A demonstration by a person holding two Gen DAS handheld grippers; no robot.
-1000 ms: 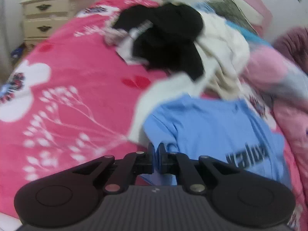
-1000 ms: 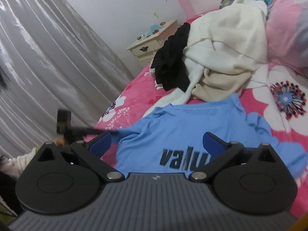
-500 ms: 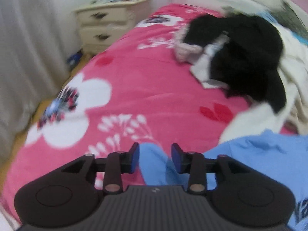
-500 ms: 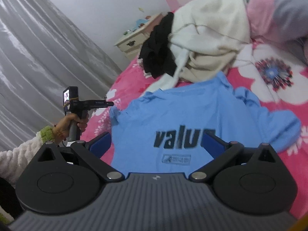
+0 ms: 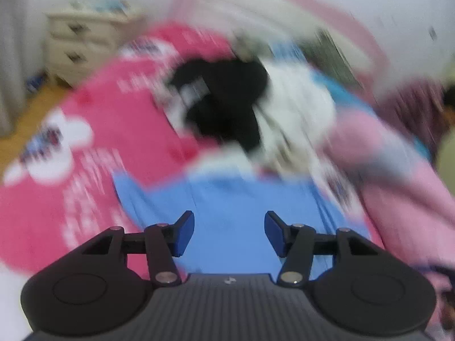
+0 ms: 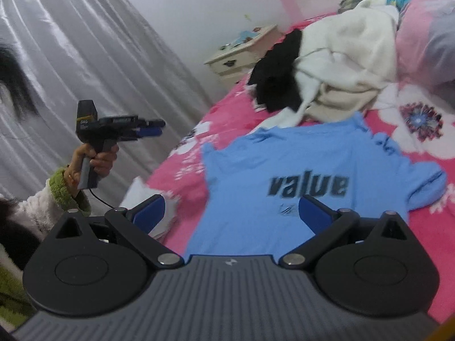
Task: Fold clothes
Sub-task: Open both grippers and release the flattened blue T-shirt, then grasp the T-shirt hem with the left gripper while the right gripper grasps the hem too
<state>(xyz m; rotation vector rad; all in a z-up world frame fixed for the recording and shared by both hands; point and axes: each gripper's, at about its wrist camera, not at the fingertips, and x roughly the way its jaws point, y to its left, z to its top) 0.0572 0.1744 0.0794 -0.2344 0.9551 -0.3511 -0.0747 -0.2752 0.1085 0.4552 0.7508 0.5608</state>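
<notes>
A light blue T-shirt (image 6: 287,170) printed "value" lies spread face up on the pink flowered bedspread (image 6: 227,110). My right gripper (image 6: 230,213) hovers over its lower hem, open wide, with nothing between the pads. My left gripper (image 5: 229,227) is above the shirt (image 5: 227,207) with its jaws opening and nothing between them; that view is badly blurred. In the right wrist view the left gripper (image 6: 150,128) is held up by a hand (image 6: 96,162) off the bed's left edge, apart from the shirt's left sleeve (image 6: 213,153).
A heap of black (image 6: 278,79) and cream clothes (image 6: 341,65) lies beyond the shirt's collar. A pink quilt (image 6: 426,37) is at the far right. A cream nightstand (image 6: 241,54) stands by the bed's far corner, with grey curtains (image 6: 85,56) on the left.
My left gripper let go of the shirt's sleeve, opened, and lifted up and away from the bed. The right gripper drew back, so more of the spread shirt shows.
</notes>
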